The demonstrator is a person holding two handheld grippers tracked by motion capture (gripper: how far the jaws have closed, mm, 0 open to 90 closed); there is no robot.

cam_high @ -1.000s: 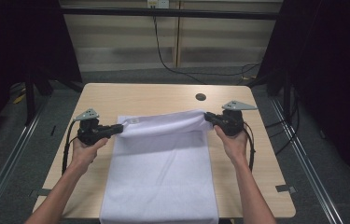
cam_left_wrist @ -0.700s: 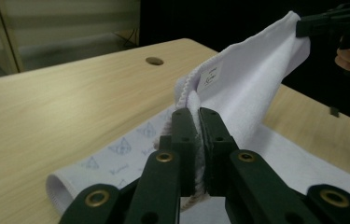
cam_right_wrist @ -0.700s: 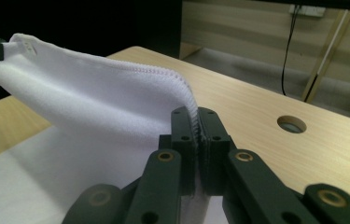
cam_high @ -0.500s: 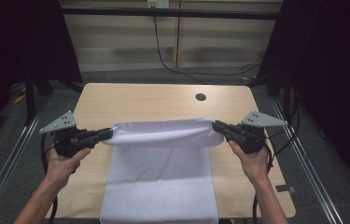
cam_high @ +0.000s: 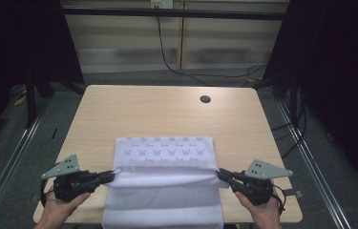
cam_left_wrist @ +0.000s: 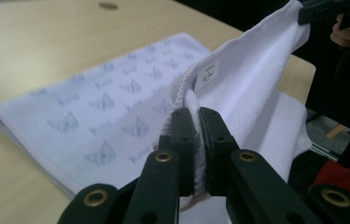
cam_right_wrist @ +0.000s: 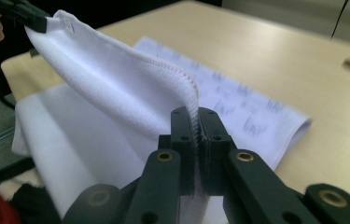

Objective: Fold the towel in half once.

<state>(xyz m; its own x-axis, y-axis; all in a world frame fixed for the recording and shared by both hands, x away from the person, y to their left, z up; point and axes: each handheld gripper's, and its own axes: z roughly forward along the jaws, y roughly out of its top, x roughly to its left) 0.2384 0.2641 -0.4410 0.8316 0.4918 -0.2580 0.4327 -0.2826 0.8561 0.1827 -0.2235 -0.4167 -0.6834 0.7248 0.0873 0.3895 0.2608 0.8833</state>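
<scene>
White cloth [cam_high: 162, 191] lies at the near edge of the table [cam_high: 157, 112], its far part spread flat with the printed side up. The left gripper [cam_high: 110, 175] and the right gripper [cam_high: 222, 173] each pinch one corner of the raised edge between closed jaws, so a fold toward the person looks underway. Next, both corners likely need lowering evenly onto the near edge before release.

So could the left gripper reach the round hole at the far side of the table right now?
Probably not: the left gripper is shut on the towel corner at the near edge, and the hole lies far across the table.
</scene>
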